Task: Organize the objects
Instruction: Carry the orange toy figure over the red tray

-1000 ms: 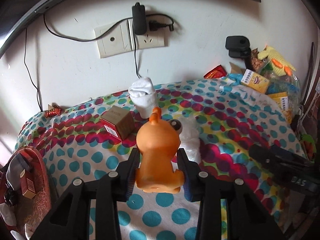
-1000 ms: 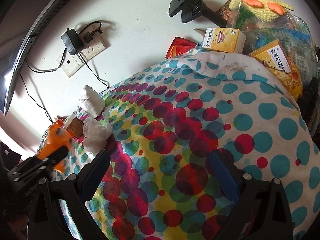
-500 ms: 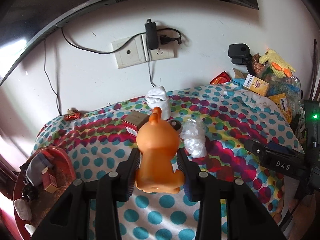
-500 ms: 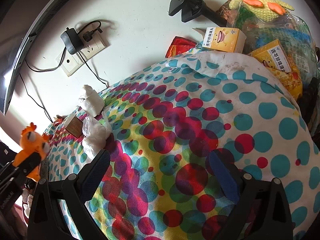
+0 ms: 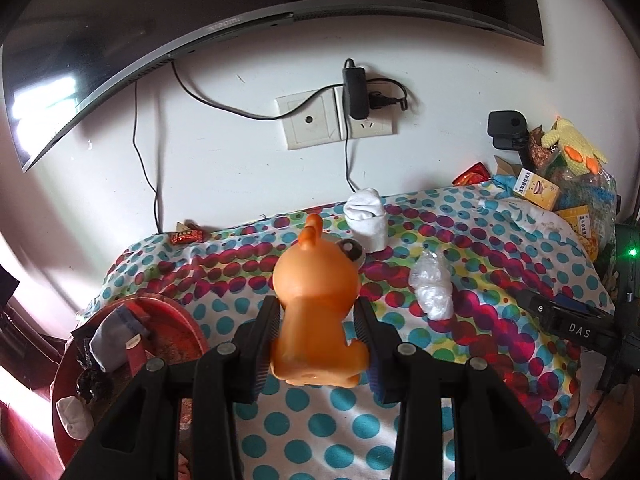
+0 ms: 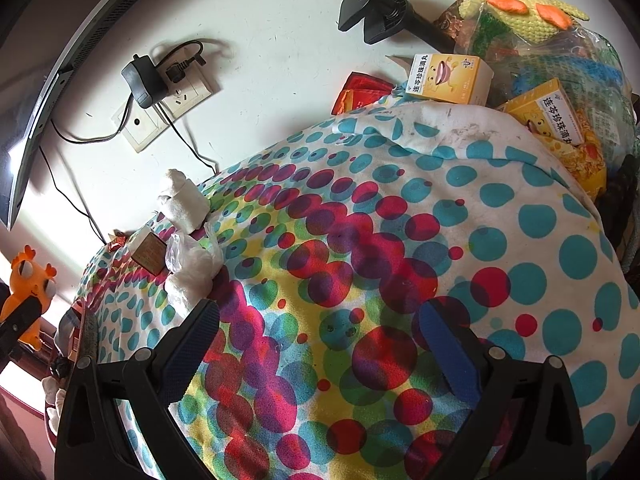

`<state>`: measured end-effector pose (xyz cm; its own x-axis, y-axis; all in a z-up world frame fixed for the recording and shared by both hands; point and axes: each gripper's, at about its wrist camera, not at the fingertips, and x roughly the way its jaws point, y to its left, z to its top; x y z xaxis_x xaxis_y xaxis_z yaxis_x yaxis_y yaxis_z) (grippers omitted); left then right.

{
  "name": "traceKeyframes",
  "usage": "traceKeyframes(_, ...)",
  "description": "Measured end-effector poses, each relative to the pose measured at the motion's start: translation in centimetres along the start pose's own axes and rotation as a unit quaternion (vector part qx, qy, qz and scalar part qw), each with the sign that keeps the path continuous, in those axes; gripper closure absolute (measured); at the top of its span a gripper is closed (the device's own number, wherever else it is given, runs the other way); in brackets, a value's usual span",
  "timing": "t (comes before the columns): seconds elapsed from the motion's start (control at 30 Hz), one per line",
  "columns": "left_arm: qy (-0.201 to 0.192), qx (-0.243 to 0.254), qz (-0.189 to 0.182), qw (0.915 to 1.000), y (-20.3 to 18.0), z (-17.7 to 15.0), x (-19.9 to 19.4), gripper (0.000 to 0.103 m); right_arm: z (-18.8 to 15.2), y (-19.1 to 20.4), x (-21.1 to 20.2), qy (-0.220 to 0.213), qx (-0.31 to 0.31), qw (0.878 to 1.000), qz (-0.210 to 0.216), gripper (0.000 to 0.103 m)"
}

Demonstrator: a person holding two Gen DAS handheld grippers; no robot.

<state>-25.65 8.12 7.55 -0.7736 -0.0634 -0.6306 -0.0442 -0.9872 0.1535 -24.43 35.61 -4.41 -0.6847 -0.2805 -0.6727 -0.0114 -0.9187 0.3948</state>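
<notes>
Surface: a table under a polka-dot cloth (image 6: 400, 240) in teal, red and yellow, its far edge against a white wall.
Left gripper (image 5: 318, 340): both pads press the flanks of an orange rubber duck toy (image 5: 316, 304), which is gripped upright and lifted clear of the cloth, above the table's near left part.
Toy seen from the right: in the right wrist view it sits at the far left, beyond the table's left edge, big eyes facing the camera.
Right gripper (image 6: 320, 332): jaws spread wide with nothing between them, hovering over the middle of the cloth.
Rolled white sock (image 5: 366, 220): standing at the far edge, below the wall socket (image 5: 336, 120).
Crumpled clear plastic bag (image 5: 432, 284): just in front of the sock.
Small brown box (image 6: 149, 253): beside the bag, towards the left edge.
Red basket (image 5: 168, 332): off the near left corner, holding a grey cloth and small items.
Far right corner: yellow medicine boxes (image 6: 448, 76), snack packets and a knitted yellow toy (image 6: 524, 12), piled together.
</notes>
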Motion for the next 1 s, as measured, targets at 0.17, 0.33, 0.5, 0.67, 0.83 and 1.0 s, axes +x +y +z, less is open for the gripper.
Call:
traceKeyframes(0.17, 0.002, -0.014, 0.007, 0.9999, 2.1, -0.2, -0.4, 0.064, -0.1, 0.1, 0.0, 0.0, 0.0, 1.0, -0.001, 0.002)
traceKeyframes(0.33, 0.002, -0.034, 0.019, 0.9992, 5.9, -0.9, -1.4, 0.063, -0.2, 0.1, 0.0, 0.0, 0.0, 1.0, 0.0, 0.002)
traceKeyframes(0.5, 0.004, -0.055, 0.039, 0.9977, 11.2, -2.4, -2.7, 0.063, -0.1, 0.1, 0.0, 0.0, 0.0, 1.0, 0.0, 0.002)
traceKeyframes(0.67, 0.017, -0.079, 0.065, 0.9946, 17.1, -4.9, -4.1, 0.063, -0.3, 0.3, 0.1, 0.001, -0.002, 1.0, 0.001, 0.001)
traceKeyframes(0.83, 0.036, -0.116, 0.091, 0.9884, 22.9, -7.8, -5.3, 0.063, -0.4, 0.3, 0.1, 0.001, -0.001, 1.0, 0.002, 0.001)
traceKeyframes(1.0, 0.044, -0.167, 0.106, 0.9791, 27.7, -10.1, -6.1, 0.062, -0.4, 0.4, 0.1, 0.001, -0.002, 1.0, 0.001, 0.0)
